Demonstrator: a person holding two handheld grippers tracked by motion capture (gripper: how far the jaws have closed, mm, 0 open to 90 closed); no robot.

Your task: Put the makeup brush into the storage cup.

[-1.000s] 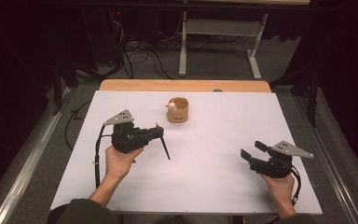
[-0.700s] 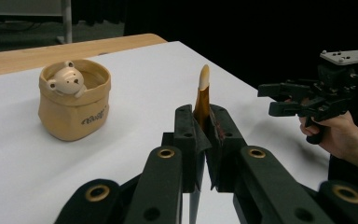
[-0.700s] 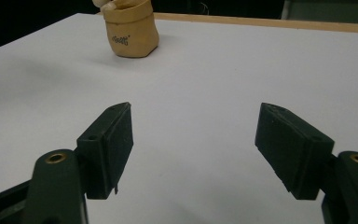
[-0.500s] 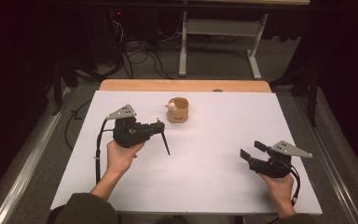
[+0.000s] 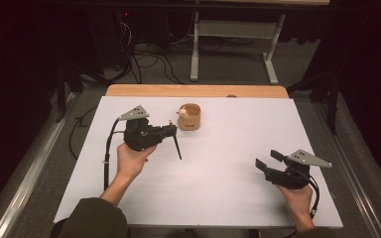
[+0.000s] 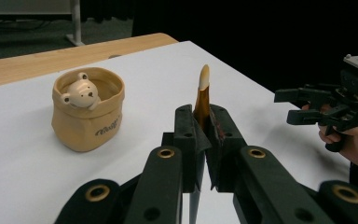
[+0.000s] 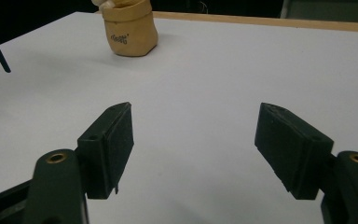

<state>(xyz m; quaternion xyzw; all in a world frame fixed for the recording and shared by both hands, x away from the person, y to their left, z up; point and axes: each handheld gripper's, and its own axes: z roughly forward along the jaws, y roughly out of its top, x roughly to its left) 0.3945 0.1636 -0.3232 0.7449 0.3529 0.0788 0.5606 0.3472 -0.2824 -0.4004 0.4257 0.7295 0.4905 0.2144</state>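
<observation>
While the left gripper (image 5: 171, 130) pinches a brush (image 5: 177, 147) hanging handle-down, the cup (image 5: 191, 117) sits just beyond at one o'clock. Right gripper (image 5: 268, 161) rests spread, well apart.

On the worktop (image 5: 218, 178) a pouch-shaped holder (image 5: 190, 117) stands near the far edge, a little left of the middle, with a small bear figure (image 5: 182, 112) inside at its left rim. The left gripper (image 5: 172, 131), clamping a thin brush (image 5: 177, 147), sits just left of and before the holder. The right gripper (image 5: 267, 159) is well apart, near the front right corner.
</observation>
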